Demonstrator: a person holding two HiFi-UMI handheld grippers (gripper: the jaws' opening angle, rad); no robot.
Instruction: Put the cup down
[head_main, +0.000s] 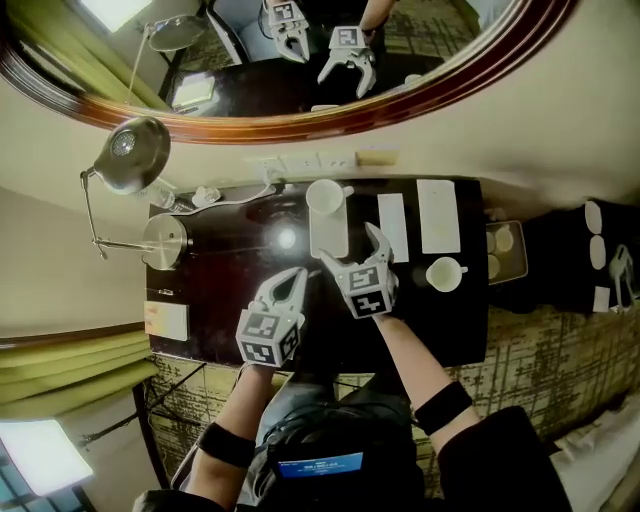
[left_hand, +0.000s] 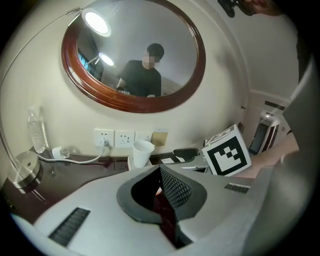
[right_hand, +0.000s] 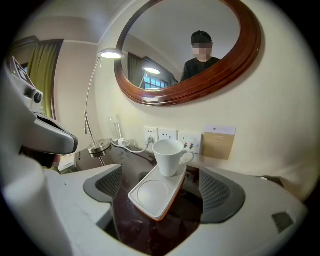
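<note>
Behind the cup (right_hand: 169, 156), a wall card (right_hand: 218, 143) bears unreadable print

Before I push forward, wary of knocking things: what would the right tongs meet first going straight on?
Likely the white tray, lying between the open right tongs; the cup stands on its far end.
</note>
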